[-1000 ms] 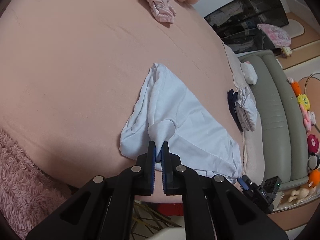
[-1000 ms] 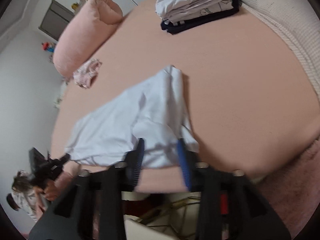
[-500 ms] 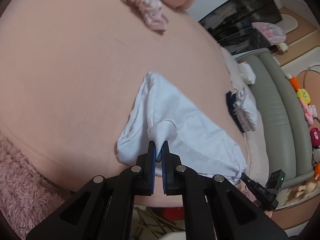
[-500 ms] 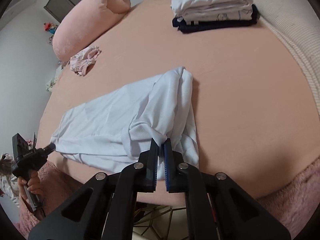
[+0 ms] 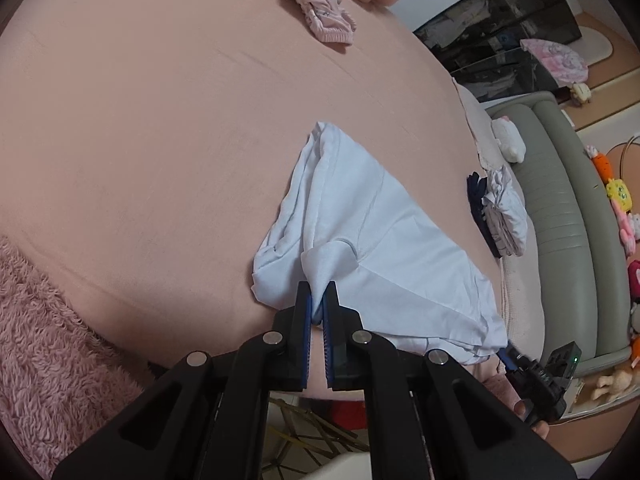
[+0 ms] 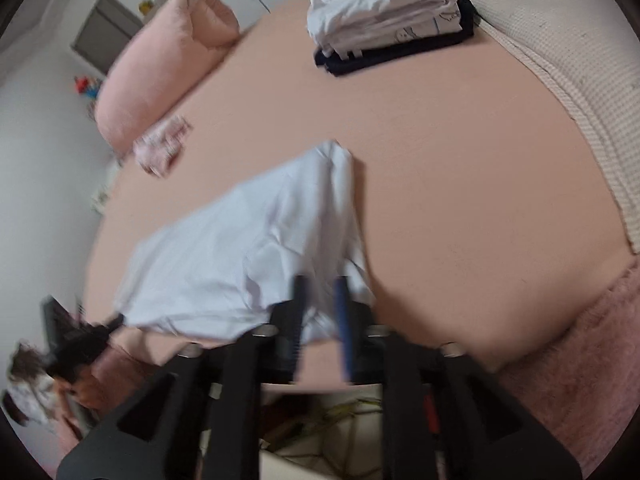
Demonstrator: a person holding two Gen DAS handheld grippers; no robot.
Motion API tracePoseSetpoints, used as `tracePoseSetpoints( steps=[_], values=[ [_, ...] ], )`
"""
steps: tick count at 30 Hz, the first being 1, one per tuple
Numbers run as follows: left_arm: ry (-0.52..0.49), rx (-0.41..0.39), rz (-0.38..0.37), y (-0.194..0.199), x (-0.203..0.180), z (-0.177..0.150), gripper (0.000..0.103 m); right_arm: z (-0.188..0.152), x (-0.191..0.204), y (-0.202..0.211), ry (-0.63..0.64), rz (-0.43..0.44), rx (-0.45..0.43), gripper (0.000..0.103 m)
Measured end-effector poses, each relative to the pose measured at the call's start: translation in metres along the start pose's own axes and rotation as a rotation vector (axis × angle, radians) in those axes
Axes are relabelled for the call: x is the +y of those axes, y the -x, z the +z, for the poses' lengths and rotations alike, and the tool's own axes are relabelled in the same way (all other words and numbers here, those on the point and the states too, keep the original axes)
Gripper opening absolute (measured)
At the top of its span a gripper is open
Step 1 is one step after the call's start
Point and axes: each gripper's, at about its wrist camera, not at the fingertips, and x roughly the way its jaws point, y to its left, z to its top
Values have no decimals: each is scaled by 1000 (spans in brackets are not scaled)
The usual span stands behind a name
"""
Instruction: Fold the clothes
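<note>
Pink bed [image 5: 160,140] carries the white garment [image 5: 360,216] at its near edge, long axis along that edge. Left fingers [image 5: 319,300] pinch one near fold; right fingers [image 6: 320,304] are opening, cloth loose between them. Left hand therefore controls it.

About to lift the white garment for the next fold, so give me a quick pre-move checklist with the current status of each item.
1. Left gripper pinching a raised fold of the white garment: ok.
2. Right gripper gripping the cloth: not ok; its jaws are opening, with the garment's near edge between them, unpressed.
3. Right wrist view sharp enough to judge contact: not ok, blurred.
4. Garment flat on the bed: not ok, bunched and creased.
5. Folded stack apart from the garment: ok.
6. Pink garment out of the way: ok.
</note>
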Motion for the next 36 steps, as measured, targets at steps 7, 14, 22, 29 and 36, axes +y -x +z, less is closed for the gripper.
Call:
tracePoseSetpoints(
  steps=[7,14,22,29,36],
  values=[
    [14,-1,-13,-1,2,-1,6,15,16,-21,19,40,68,43],
    [-16,-15,-12,3,-4,-1,6,5,32,-40,178,-133,124,2],
    [6,68,73,-13,3,-5,5,-12,27,-33,199,-193,126,2],
    [42,12,162,1,7,1,14,-12,28,-44,213,-259,170,16],
    [-250,-117,143,24,-54,8,14,10,53,5,234,-153,-39,37]
  ],
)
